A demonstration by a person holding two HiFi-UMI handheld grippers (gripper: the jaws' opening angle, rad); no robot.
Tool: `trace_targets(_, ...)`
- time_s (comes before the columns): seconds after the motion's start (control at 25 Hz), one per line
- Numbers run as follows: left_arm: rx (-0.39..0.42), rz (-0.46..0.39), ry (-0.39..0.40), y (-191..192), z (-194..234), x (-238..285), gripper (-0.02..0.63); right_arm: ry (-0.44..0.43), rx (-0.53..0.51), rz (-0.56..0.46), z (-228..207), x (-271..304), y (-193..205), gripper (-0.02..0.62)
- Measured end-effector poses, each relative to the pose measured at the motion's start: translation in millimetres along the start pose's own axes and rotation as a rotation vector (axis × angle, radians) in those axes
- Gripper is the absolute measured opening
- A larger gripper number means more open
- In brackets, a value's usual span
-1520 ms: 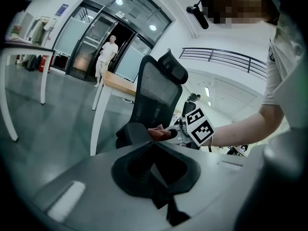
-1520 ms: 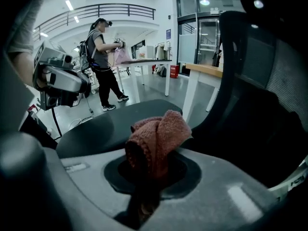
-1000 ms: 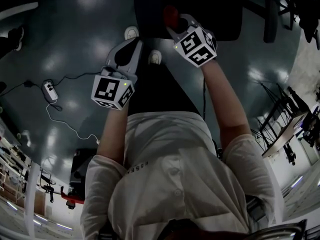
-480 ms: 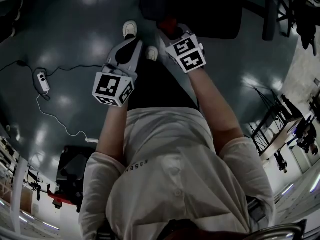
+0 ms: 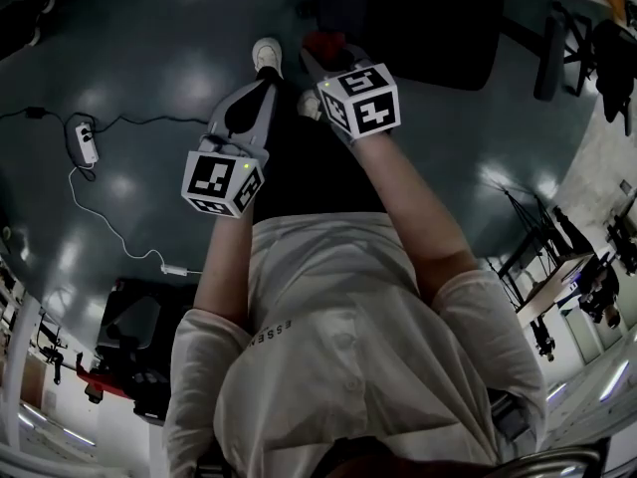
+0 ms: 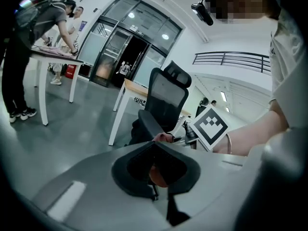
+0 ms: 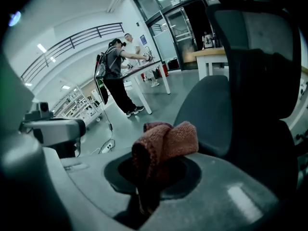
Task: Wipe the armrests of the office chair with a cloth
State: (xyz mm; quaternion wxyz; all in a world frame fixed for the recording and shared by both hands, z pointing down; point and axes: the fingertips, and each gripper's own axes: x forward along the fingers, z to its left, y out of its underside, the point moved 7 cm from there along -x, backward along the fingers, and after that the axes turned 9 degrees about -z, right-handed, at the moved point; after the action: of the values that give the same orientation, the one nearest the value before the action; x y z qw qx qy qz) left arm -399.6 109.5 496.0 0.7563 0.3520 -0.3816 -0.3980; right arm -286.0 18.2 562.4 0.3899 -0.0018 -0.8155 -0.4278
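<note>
Leftward your right gripper (image 5: pixel 320 56) has drifted over the past second. Its marker cube (image 5: pixel 360 101) is now nearer the left gripper (image 5: pixel 266 88) in the upper middle of the head view, while the dark office chair (image 5: pixel 418 18) has slid toward the top right. Your right jaws are clamped on a rust-red cloth (image 7: pixel 166 146), which bunches above them at the centre of the right gripper view, just in front of the chair's grey padded armrest (image 7: pixel 207 112). Whether cloth and pad touch cannot be told. Your left jaws are pressed together with nothing gripped, pointing toward the chair from the lower centre of the left gripper view, where the cloth shows as a small red spot at the armrest's near end. At the left of the head view a white power strip (image 5: pixel 85 142) and its cable lie on the glossy floor (image 5: pixel 149 68). In the upper left of both gripper views, a person (image 7: pixel 114 76) leans over a white tabletop (image 7: pixel 144 67).
</note>
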Motion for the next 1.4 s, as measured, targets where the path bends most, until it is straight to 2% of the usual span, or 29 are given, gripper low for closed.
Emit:
trace_targets(0.2, -0.02, -0.009, -0.025, -10.3, 19.6, -0.4, 0.017, -0.072, -0.021, -0.029, 18.1, 10.4, -22.5, 0.049)
trace_targets(0.36, -0.016, -0.009, -0.006, -29.8, 36.3, 16.1, 0.017, -0.073, -0.05, -0.125, 15.8, 14.5, -73.0, 0.049)
trace_targets(0.56, 0.005, -0.022, 0.043, -71.7, 62.4, 58.0, 0.017, 0.031, -0.104, -0.237, -27.4, 14.9, -150.9, 0.049)
trace_targets(0.8, 0.029, -0.017, 0.121, -115.8, 85.3, 124.4, 0.017, 0.246, -0.096, -0.302, -117.6, 3.6, -212.9, 0.049)
trace_targets(0.92, 0.041, -0.003, 0.155, -131.8, 96.3, 145.7, 0.017, 0.342, -0.106, -0.286, -154.2, 3.9, -227.4, 0.049)
trace_targets(1.04, 0.044, 0.015, 0.171, -138.5, 106.5, 159.9, 0.017, 0.387, -0.112, -0.233, -183.8, 15.9, -227.1, 0.049)
trace_targets(1.2, 0.028, 0.053, 0.173, -134.6, 122.3, 168.6, 0.017, 0.372, -0.073, -0.116, -203.7, 47.9, -210.4, 0.049)
trace_targets(1.4, 0.004, 0.085, 0.173, -125.1, 140.1, 170.1, 0.017, 0.33, -0.061, 0.017, -197.3, 82.0, -193.7, 0.049)
